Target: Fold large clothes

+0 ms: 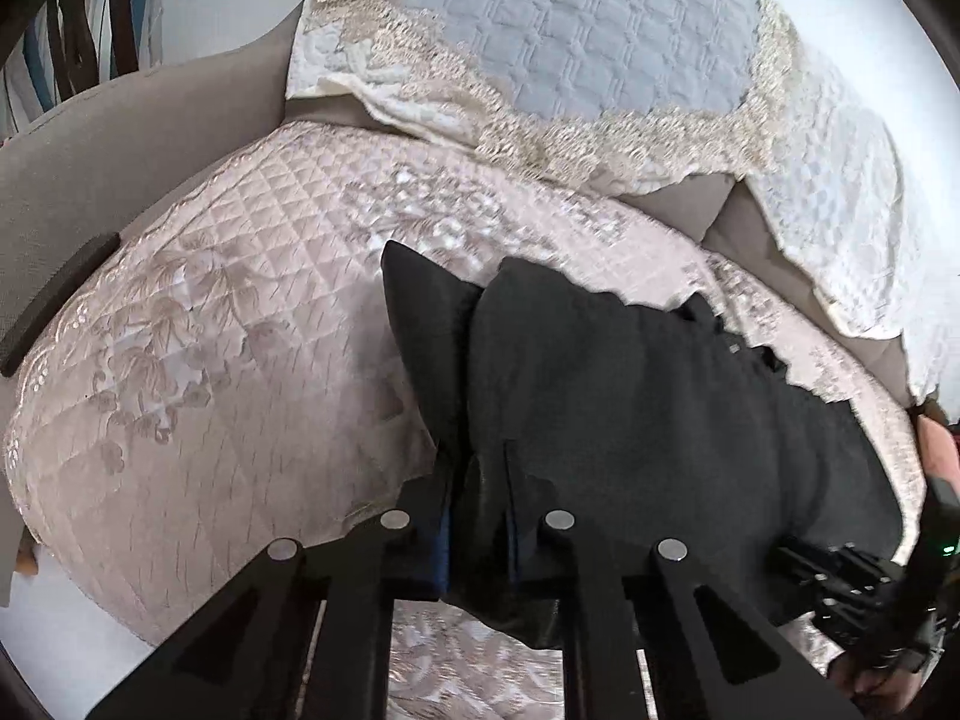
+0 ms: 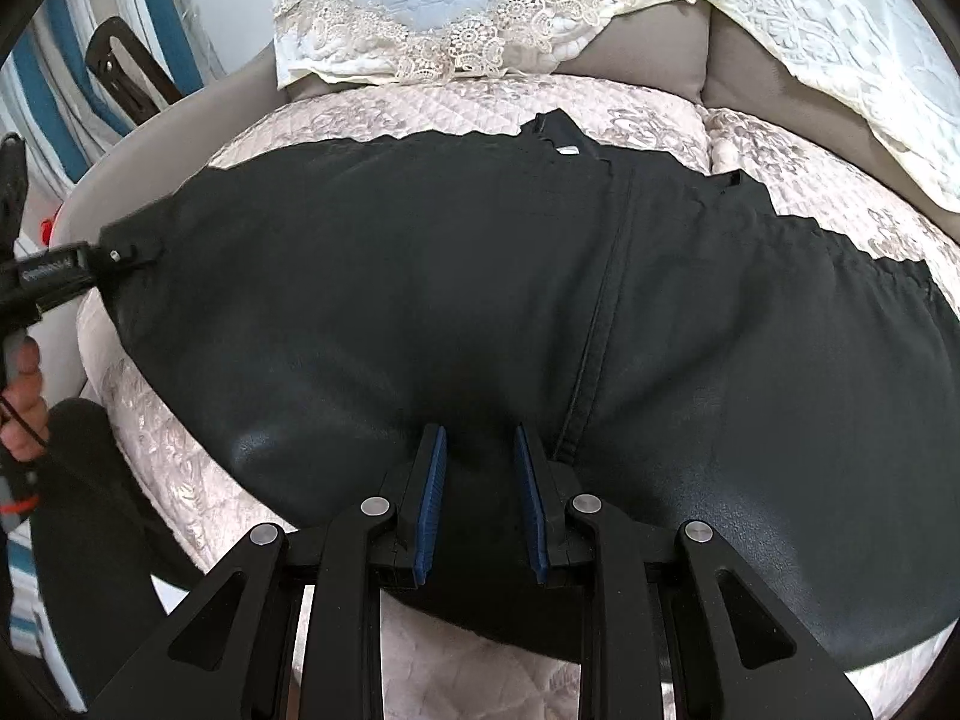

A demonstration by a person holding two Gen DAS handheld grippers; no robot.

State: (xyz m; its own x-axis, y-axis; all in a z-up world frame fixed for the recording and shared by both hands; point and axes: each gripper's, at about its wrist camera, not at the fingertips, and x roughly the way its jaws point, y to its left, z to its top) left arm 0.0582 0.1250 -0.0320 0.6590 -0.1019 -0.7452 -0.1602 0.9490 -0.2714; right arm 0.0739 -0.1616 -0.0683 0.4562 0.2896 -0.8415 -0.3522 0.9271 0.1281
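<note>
Black trousers (image 2: 420, 276) lie spread across the quilted sofa seat (image 1: 240, 312), the left gripper (image 1: 477, 516) clamped on one end, the right gripper (image 2: 480, 468) open over the near edge, which it seemingly must pinch before the fold

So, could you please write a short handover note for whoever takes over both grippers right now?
Left gripper: shut on the left edge of the black garment, lifting a bunch of it.
Right gripper: open, fingers either side of a fabric hump at the near edge; not yet closed.
Garment: spread across the pink quilted sofa cover, centre seam running front to back.
Done: laid out, left side gripped.
Left: close the right gripper, then probably fold it over and flatten.
</note>
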